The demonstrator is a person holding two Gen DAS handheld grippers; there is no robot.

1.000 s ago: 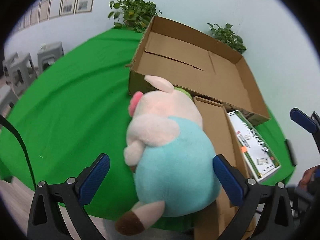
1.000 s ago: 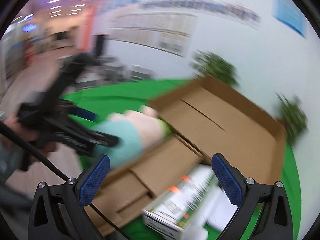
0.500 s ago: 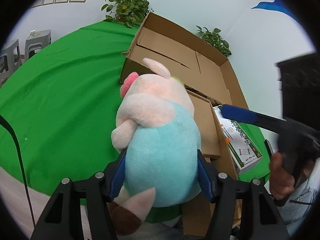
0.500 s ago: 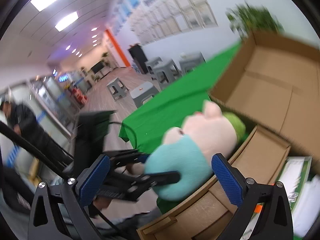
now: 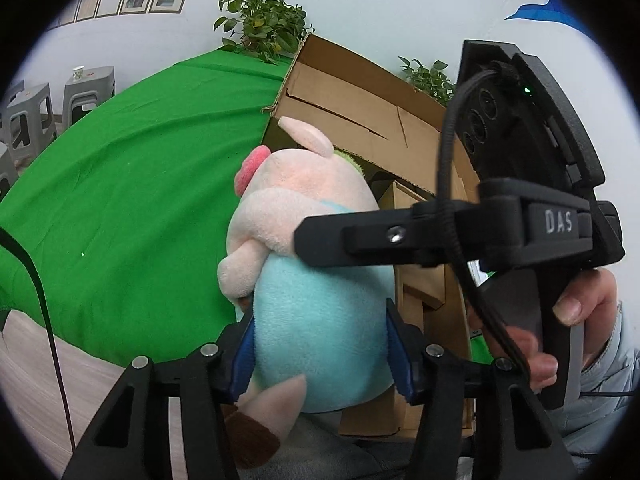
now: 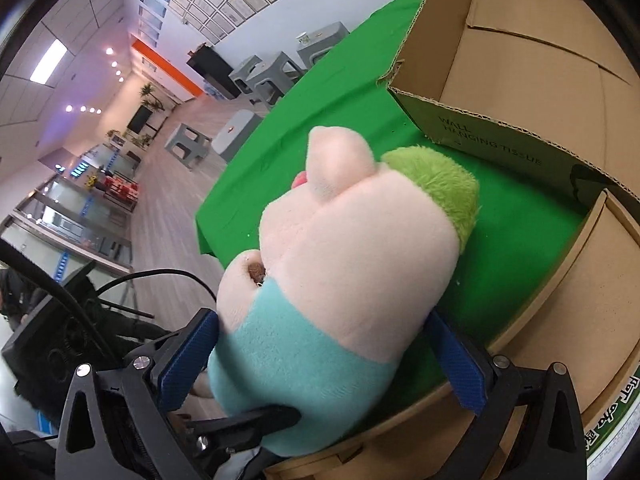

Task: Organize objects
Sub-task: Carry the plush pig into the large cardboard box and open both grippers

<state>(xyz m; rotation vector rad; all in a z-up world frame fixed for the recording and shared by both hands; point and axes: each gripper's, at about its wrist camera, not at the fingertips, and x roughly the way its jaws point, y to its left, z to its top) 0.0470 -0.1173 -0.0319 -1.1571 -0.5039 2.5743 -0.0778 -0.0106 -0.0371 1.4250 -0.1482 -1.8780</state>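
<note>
A plush pig [image 5: 316,280] with a pink head, teal body and green collar lies at the near edge of the green table [image 5: 132,200]. My left gripper [image 5: 320,352] is shut on its teal body. My right gripper [image 6: 320,356] reaches in from the right and has closed around the same toy [image 6: 340,280]; its blue pads [image 6: 460,364] flank the body. In the left wrist view the right gripper's black finger [image 5: 360,236] crosses the plush. A large open cardboard box [image 5: 360,108] stands behind the toy.
A flat cardboard piece [image 6: 592,304] lies right of the plush, with a printed white-green carton [image 6: 612,428] beyond it. Potted plants [image 5: 264,28] stand at the table's back. Grey stools [image 5: 80,92] are off the left edge.
The left gripper closed on the plush about half a second ago and still holds it. The right gripper swung in from the right and narrowed its jaws around the same toy.
</note>
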